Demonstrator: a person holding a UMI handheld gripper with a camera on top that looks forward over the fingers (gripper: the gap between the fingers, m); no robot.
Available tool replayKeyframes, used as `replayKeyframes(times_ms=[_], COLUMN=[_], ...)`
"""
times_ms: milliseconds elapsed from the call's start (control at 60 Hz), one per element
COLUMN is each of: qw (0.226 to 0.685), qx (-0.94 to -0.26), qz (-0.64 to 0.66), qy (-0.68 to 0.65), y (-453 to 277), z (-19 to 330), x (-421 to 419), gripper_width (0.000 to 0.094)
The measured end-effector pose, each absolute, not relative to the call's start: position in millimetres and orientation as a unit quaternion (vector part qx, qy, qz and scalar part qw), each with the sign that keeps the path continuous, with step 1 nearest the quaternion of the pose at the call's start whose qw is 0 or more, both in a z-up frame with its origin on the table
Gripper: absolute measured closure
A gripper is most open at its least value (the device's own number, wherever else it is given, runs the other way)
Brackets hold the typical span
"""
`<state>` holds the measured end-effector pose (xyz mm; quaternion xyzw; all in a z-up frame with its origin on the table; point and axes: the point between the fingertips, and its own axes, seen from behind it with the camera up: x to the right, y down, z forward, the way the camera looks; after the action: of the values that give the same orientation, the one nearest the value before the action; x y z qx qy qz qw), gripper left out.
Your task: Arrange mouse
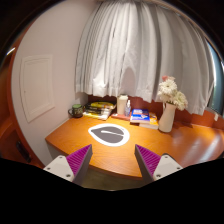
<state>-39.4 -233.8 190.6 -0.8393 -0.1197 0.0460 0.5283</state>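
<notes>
A dark mouse (107, 133) lies on a white, rounded mouse mat (109, 137) in the middle of the orange wooden desk (150, 142). My gripper (113, 160) hovers above the desk's near part, well short of the mouse. Its two fingers with purple pads (80, 157) stand wide apart and open, with nothing between them. The mouse and mat sit beyond the fingertips, roughly centred between them.
At the desk's back stand a white vase of flowers (168, 113), a stack of books (141, 117), a white box (122, 105), a dark jar (76, 109) and flat books (97, 108). Grey curtains (140, 50) hang behind. A white wall (45, 70) is left.
</notes>
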Motion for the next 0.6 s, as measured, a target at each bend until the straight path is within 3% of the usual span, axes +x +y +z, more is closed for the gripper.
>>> replayKeyframes(times_ms=[100, 117, 183, 283, 600], qw=[0.499, 0.501, 0.479, 0.457, 0.415], qx=[-0.856, -0.856, -0.870, -0.885, -0.909], qz=[0.051, 0.042, 0.035, 0.019, -0.043], qy=[-0.122, -0.117, -0.110, -0.087, -0.016], y=[-249, -247, -257, -260, -191], z=[151, 167, 107, 67, -1], x=[-4, -20, 33, 86, 243], gripper_width=[0.0081, 0.0080, 0.0079, 0.0079, 0.0088])
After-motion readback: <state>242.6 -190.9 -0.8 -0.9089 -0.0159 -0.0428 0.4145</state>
